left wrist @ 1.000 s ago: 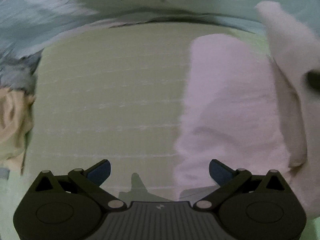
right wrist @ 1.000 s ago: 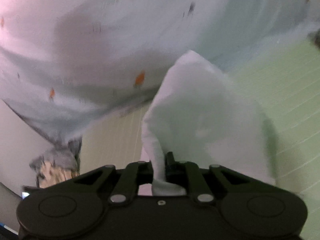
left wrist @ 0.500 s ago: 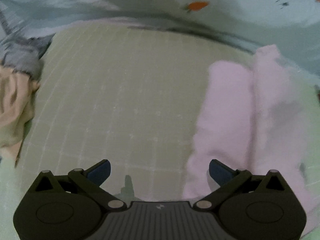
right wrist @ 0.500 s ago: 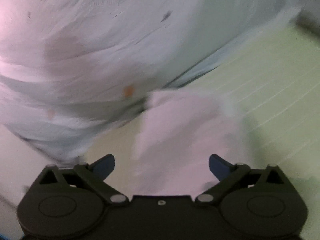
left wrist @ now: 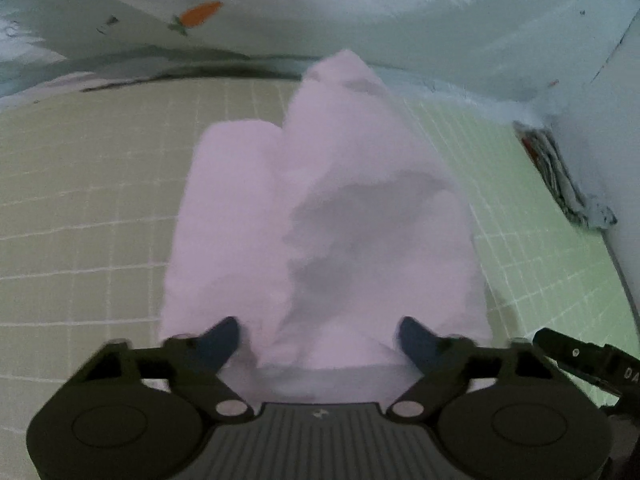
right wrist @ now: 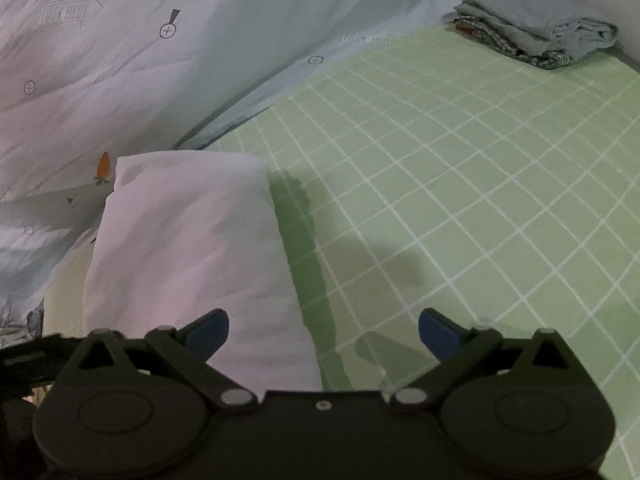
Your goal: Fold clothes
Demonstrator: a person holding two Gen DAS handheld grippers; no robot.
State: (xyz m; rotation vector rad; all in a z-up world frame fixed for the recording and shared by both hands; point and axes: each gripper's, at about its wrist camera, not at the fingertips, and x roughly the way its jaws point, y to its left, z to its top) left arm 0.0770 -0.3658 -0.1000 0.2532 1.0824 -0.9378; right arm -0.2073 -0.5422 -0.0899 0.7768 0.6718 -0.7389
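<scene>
Garment (left wrist: 340, 216) between closing left hand-held gripper (left wrist: 320, 338) fingertips, seemingly ungripped.

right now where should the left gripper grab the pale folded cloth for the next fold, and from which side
Probably the near edge of the pale cloth, taken from the near side: that edge already lies between the fingers of the left gripper, whose jaws are closing. The right gripper is open beside it over the green grid mat.

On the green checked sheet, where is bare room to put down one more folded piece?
The widest bare patch of the green checked sheet lies between the folded pink cloth and the folded stack in the far corner. A second lies left of the cloth. The carrot-print blanket crowds the far edge.
</scene>
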